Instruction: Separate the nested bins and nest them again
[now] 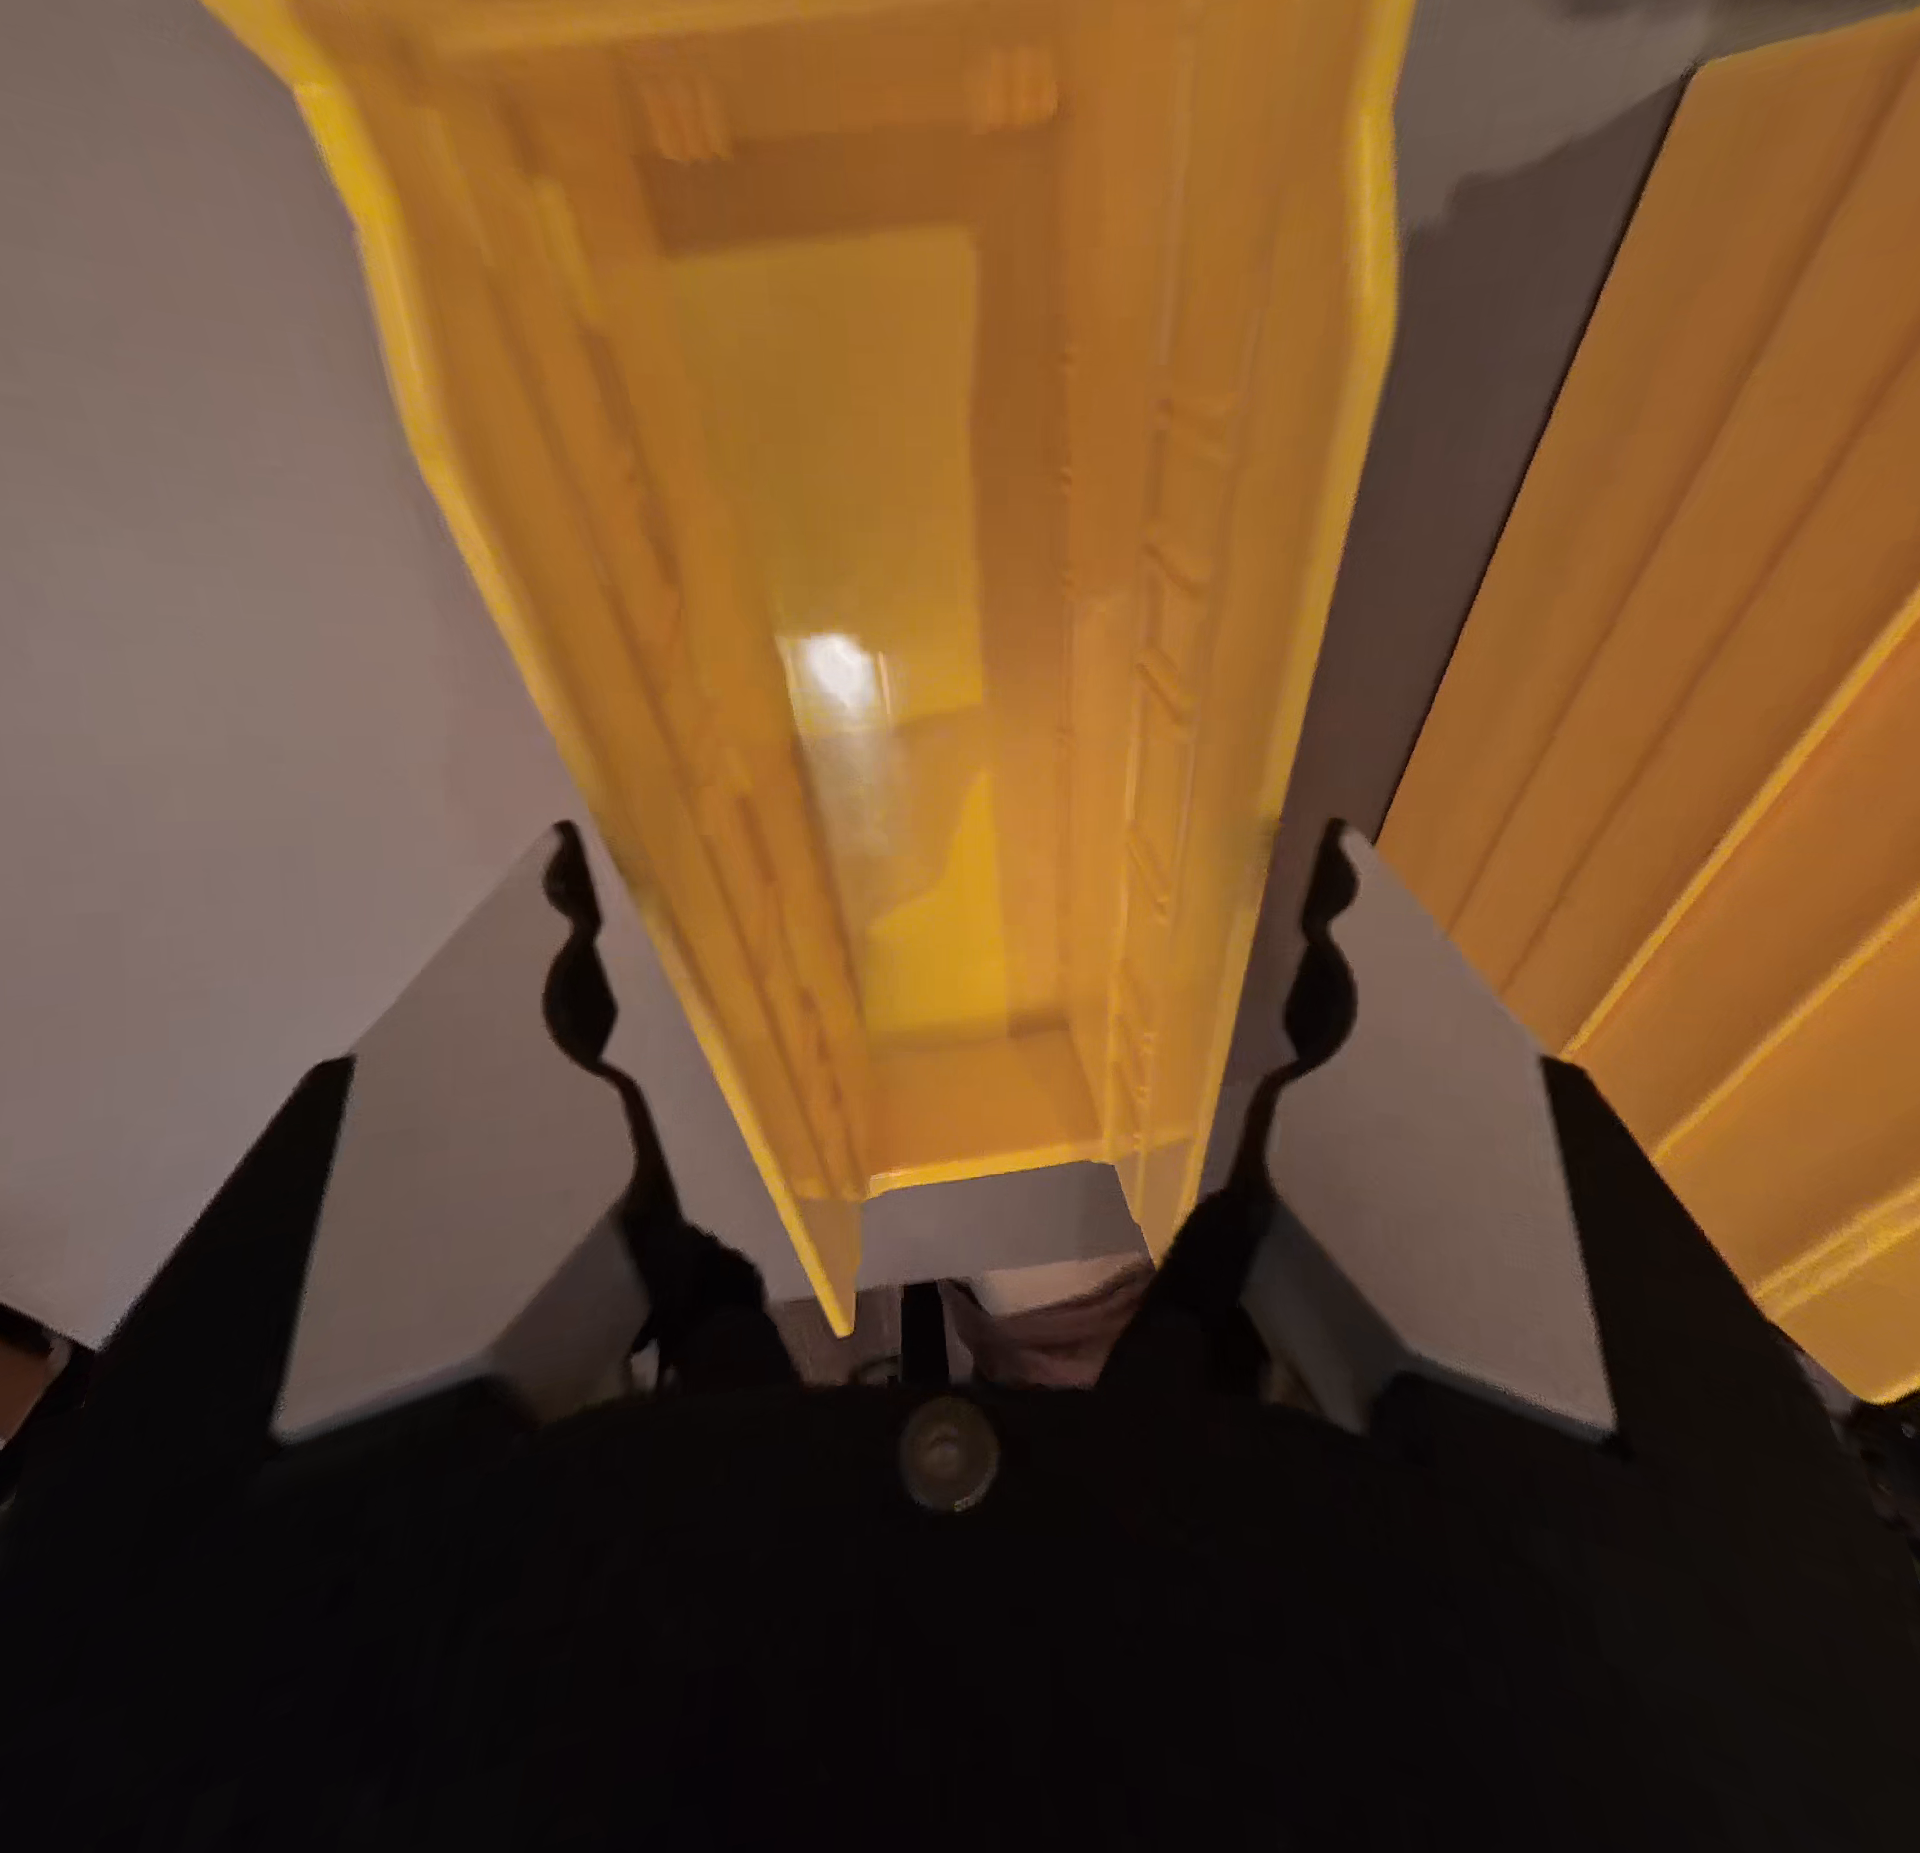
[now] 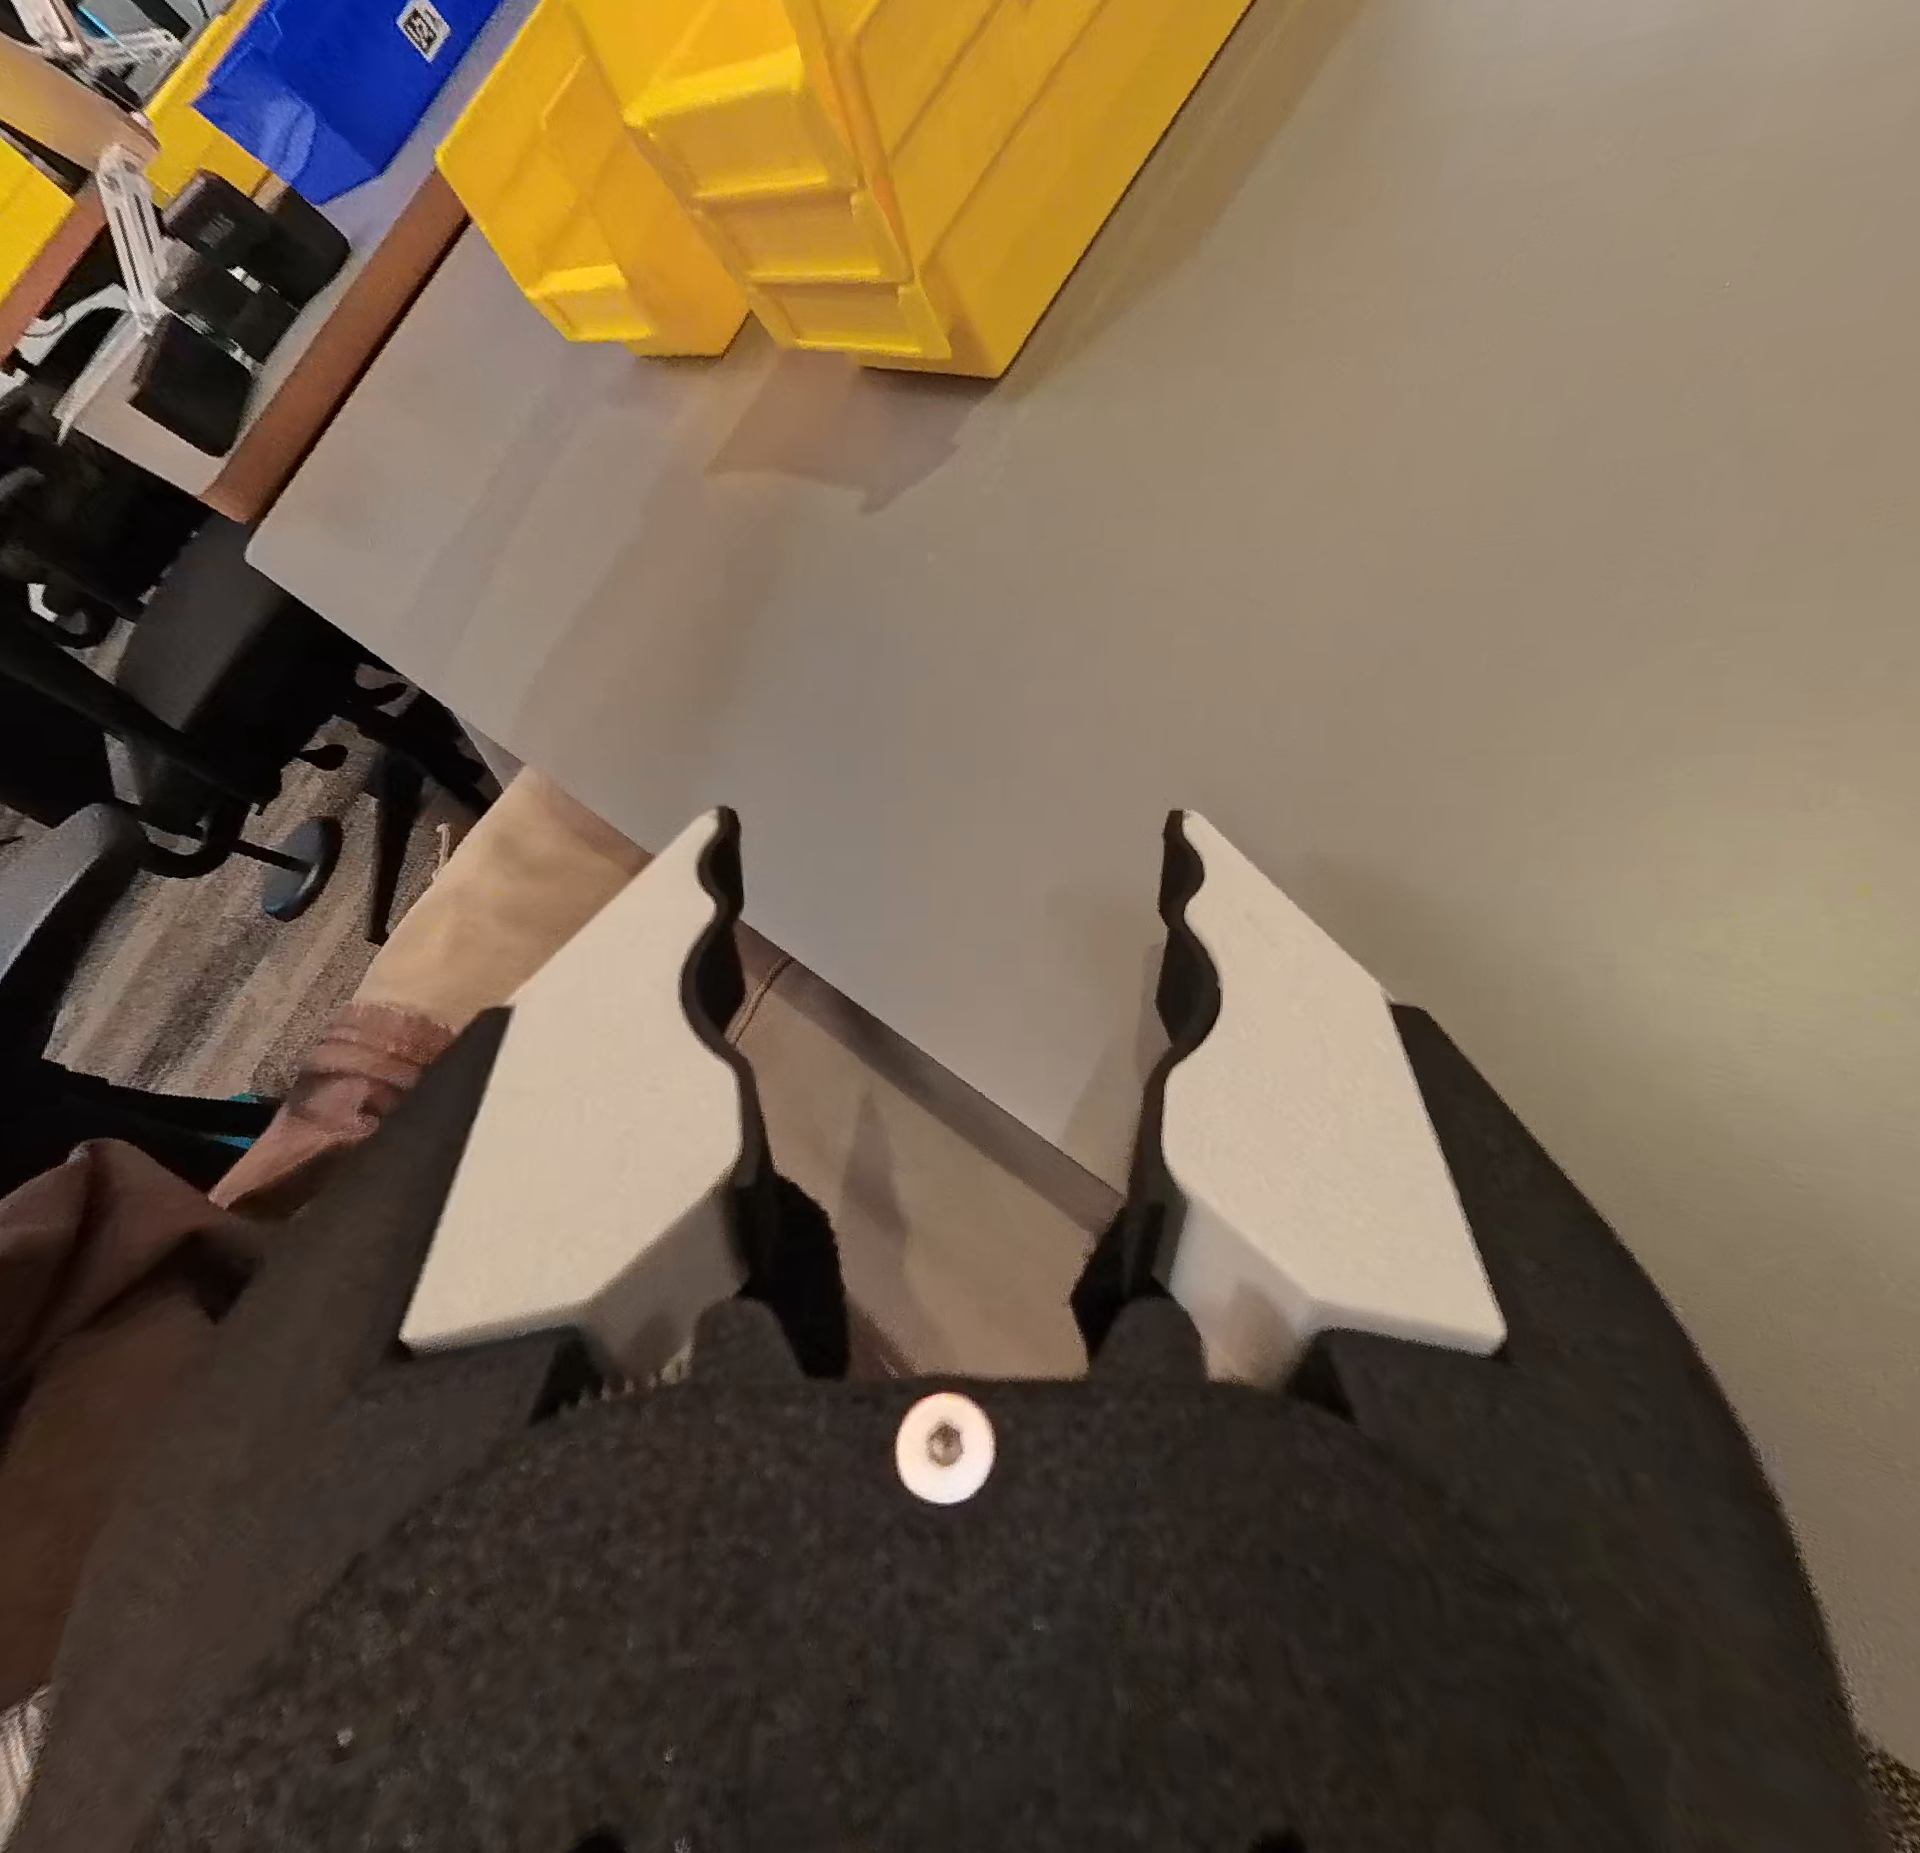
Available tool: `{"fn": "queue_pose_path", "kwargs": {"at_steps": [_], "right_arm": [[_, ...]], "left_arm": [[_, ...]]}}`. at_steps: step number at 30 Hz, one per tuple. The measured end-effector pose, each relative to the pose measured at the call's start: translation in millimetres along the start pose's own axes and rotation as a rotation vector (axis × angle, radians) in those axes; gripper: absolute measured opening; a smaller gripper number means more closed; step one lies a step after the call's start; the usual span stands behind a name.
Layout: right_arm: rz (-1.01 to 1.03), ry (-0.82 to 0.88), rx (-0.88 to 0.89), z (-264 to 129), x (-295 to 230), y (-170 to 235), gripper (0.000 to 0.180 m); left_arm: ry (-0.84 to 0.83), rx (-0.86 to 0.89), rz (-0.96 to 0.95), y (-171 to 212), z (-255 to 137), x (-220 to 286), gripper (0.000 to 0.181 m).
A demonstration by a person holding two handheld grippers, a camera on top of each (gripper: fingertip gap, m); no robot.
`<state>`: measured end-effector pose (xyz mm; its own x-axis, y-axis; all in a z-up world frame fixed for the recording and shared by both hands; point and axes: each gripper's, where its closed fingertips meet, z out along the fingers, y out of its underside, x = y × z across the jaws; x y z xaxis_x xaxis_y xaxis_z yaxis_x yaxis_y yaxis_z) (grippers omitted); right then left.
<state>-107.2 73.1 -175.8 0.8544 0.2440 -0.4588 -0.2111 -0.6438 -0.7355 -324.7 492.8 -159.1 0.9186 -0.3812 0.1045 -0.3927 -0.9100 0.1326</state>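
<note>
Left gripper [image 1: 940,847]: nearest the left wrist view, its jaws spread wide, one on each side of a yellow bin [image 1: 831,515]; a gap shows on both sides, so it is not clenched on anything. I judge it placed to close on the bin's near end.

Yellow bin: runs from 6 o'clock towards 12 o'clock between the left fingers, open side up, its low notched front nearest. It appears to sit alone on the grey table [image 1: 208,453], which suggests it is already separated.

Second yellow bin [image 1: 1683,681]: at 3 o'clock in the left wrist view, just beside the first, ribbed side wall showing.

Right gripper [image 2: 951,837]: released and empty, jaws apart, hovering over the table's near edge, well apart from the bins; likely waiting its turn.

Yellow bins, far [image 2: 935,141]: at 12 o'clock in the right wrist view, a stack of nested bins with a lone one touching or just beside it at 11 o'clock.

Blue bin [image 2: 353,58]: at 10 o'clock, farther back, apart from the task.

Office chairs [image 2: 156,681]: at 9 o'clock, beyond the table edge.
</note>
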Motion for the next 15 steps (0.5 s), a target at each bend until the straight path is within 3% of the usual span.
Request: {"fn": "queue_pose_path", "kwargs": {"at_steps": [5,8,11,15], "right_arm": [[-0.045,0.029,-0.001,-0.4,-4.1,1.0,0.081],[-0.084,0.075,0.018,-3.9,-1.2,-1.9,0.083],[-0.114,0.177,-0.018,-8.9,10.8,0.5,0.089],[-0.152,0.255,-0.037,-8.6,22.5,-12.6,0.094]], "left_arm": [[0.006,0.191,0.062,-3.7,-38.7,11.0,0.148],[0.116,0.373,0.160,8.6,-65.8,40.4,0.141],[0.132,0.642,0.286,42.5,-86.0,57.9,0.114],[0.154,0.940,0.377,119.2,-90.5,77.0,0.110]]}}
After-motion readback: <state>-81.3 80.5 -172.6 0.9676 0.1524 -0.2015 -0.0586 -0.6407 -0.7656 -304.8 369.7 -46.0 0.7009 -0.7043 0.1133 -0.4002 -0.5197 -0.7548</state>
